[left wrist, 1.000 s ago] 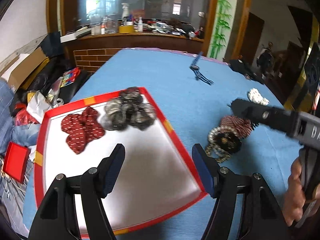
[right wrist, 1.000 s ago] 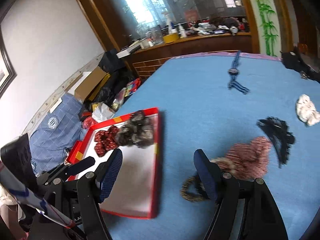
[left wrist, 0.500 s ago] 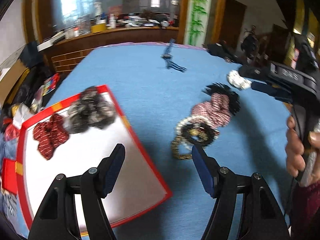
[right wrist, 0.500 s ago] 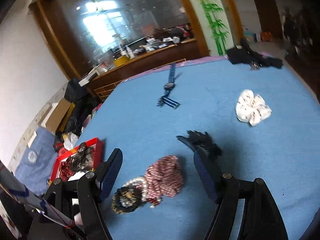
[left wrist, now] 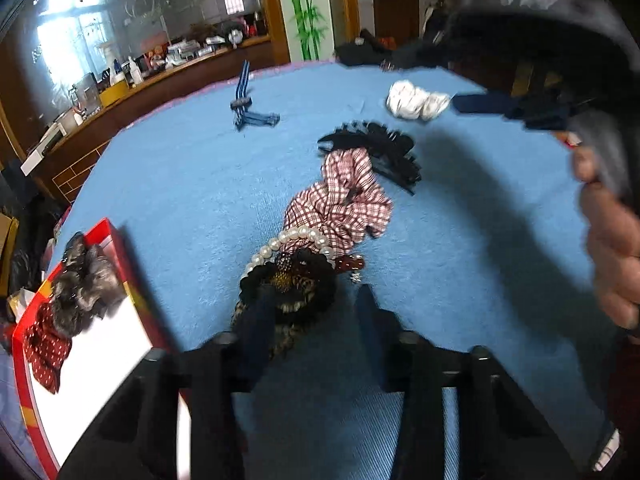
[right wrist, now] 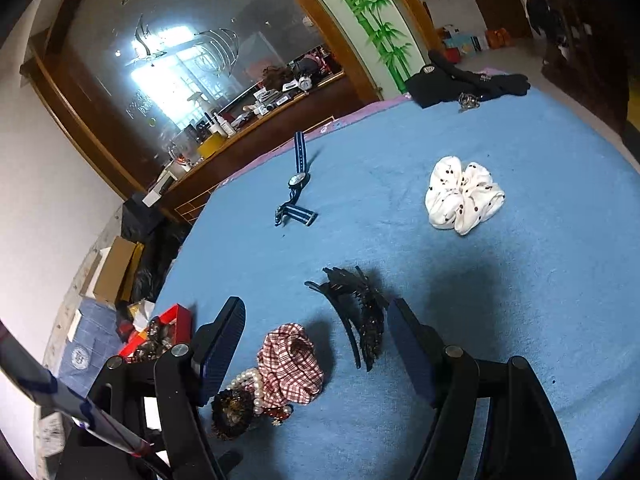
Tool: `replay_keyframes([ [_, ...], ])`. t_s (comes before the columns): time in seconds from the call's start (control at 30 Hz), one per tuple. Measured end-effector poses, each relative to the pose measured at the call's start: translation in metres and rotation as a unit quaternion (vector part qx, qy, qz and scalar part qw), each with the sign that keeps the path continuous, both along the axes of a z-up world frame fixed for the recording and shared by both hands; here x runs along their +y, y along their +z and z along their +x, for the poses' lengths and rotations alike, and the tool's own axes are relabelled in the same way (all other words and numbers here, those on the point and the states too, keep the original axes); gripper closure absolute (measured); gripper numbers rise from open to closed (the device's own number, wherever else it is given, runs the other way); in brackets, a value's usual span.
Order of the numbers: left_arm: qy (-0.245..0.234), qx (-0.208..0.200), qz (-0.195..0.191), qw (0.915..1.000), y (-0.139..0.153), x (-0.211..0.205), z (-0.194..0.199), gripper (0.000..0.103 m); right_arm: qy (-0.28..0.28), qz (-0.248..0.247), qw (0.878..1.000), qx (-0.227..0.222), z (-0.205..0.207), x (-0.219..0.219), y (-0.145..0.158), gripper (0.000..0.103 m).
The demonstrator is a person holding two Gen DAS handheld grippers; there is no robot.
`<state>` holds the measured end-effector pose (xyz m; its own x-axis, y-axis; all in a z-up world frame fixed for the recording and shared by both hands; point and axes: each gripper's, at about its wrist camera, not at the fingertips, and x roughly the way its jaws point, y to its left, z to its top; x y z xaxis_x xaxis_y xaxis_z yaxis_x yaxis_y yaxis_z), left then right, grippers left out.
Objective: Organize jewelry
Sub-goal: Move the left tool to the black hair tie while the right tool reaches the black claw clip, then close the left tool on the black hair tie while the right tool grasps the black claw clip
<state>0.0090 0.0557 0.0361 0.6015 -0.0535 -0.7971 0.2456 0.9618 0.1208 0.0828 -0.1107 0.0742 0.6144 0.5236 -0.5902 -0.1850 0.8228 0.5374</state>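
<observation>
My left gripper (left wrist: 314,316) hovers over a dark beaded scrunchie (left wrist: 296,280) on the blue tablecloth (left wrist: 180,184). Its jaws are closing: the left finger overlaps the scrunchie's edge, while the right finger stands clear of it. A pearl bracelet (left wrist: 288,238) and a red plaid scrunchie (left wrist: 340,204) lie just beyond. My right gripper (right wrist: 314,340) is open and empty above a black claw clip (right wrist: 360,316), with the plaid scrunchie (right wrist: 290,364) to its left. The red tray (left wrist: 100,344) at the left holds a grey scrunchie (left wrist: 88,284) and a red dotted one (left wrist: 46,348).
A white dotted scrunchie (right wrist: 464,196) and a striped-strap watch (right wrist: 298,180) lie farther back on the cloth. Black cloth (right wrist: 468,80) sits at the far edge. A hand (left wrist: 612,240) fills the left wrist view's right side. A cluttered wooden counter stands beyond the table.
Both views have swung right, from the red tray to the pile of scrunchies. My left jaws have narrowed and dropped closer to the dark scrunchie. The right jaws keep their width.
</observation>
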Motion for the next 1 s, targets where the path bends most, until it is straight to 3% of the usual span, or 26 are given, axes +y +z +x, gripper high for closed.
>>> replay_keyframes([
  [0.07,0.006,0.016,0.003,0.9999,-0.009,0.000,0.012,0.088,-0.003,-0.002,1.000,-0.001,0.000,-0.001,0.000,0.025],
  [0.17,0.021,0.020,0.008,0.9996,-0.015,0.001,0.019,0.094,-0.008,-0.006,1.000,0.002,0.003,-0.005,-0.001,0.025],
  [0.47,0.052,-0.004,-0.117,0.9918,0.026,0.041,0.009,0.095,0.007,-0.066,0.997,0.044,0.029,0.008,-0.033,0.025],
  [0.6,0.046,-0.022,-0.140,0.9888,0.041,0.048,0.001,0.095,0.011,-0.123,0.992,0.036,0.039,0.025,-0.043,0.025],
  [0.77,0.041,-0.016,-0.156,0.9868,0.039,0.050,0.000,0.095,0.013,-0.150,0.988,0.046,0.052,0.033,-0.061,0.026],
  [0.83,0.036,-0.011,-0.167,0.9853,0.037,0.048,0.001,0.095,0.016,-0.157,0.987,0.043,0.055,0.034,-0.065,0.034],
  [0.97,0.021,-0.002,-0.166,0.9859,0.035,0.037,0.000,0.095,0.030,-0.158,0.986,0.052,0.056,0.037,-0.066,0.071],
  [1.0,0.020,0.000,-0.166,0.9859,0.034,0.036,0.000,0.095,0.028,-0.160,0.985,0.052,0.055,0.037,-0.066,0.071],
])
